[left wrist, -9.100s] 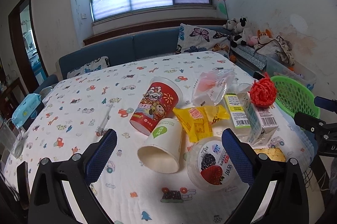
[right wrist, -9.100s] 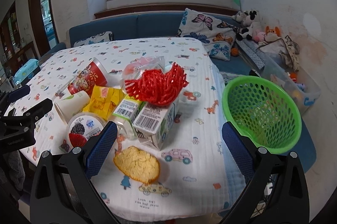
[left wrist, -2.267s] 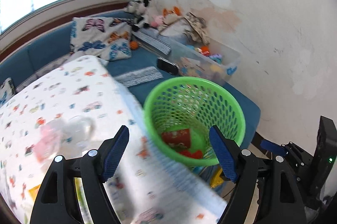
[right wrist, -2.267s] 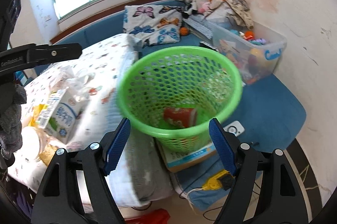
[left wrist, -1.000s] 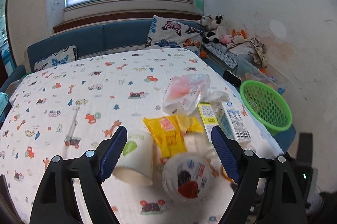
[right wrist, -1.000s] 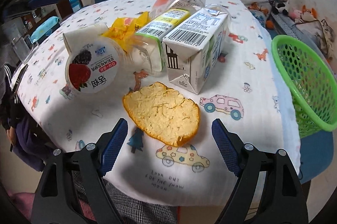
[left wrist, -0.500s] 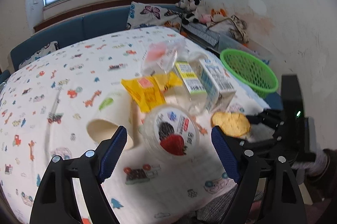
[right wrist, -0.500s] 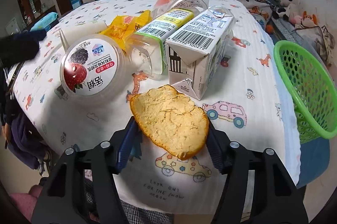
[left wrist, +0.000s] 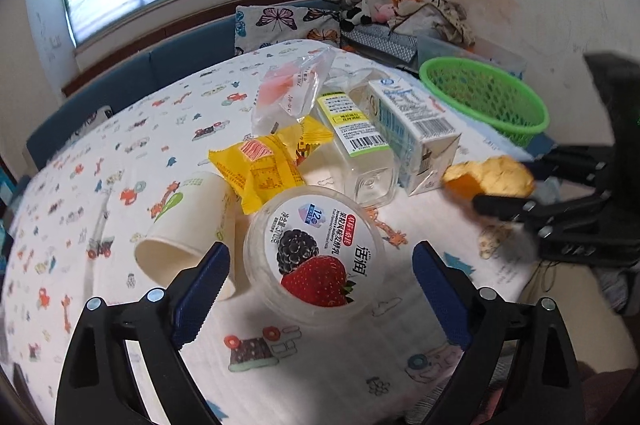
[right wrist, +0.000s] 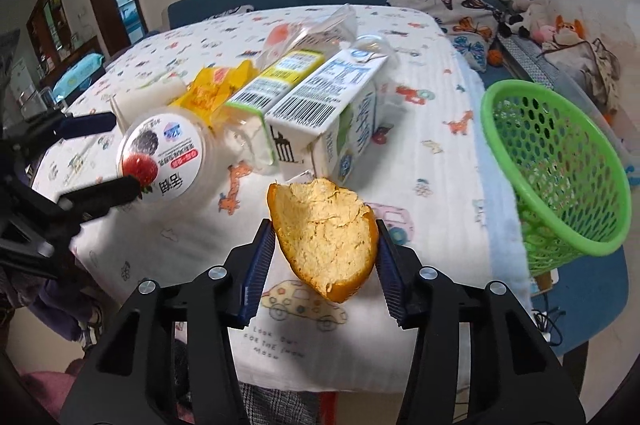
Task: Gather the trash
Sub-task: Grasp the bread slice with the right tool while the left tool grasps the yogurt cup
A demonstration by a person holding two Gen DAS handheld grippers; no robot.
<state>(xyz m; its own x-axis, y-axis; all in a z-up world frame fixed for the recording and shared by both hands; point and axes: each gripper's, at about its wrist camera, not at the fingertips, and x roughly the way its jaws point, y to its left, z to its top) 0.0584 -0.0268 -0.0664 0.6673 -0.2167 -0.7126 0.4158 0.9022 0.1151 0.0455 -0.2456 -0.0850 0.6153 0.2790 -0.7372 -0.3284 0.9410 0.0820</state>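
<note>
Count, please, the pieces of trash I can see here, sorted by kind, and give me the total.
Paper cup: 1
Yogurt tub: 1
Yellow wrapper: 1
Clear plastic bag: 1
Clear bottle: 1
Milk carton: 1
Orange peel, between the closing jaws of the right gripper: 1
Total: 7

Stuffed toys (left wrist: pixel 362 1), perhaps plush animals, sit beside a butterfly-print pillow (left wrist: pixel 280 25).

The left gripper (left wrist: pixel 320 279) is opening its jaws wide; the right gripper (right wrist: pixel 325 257) is closing, its pads pinching.
</note>
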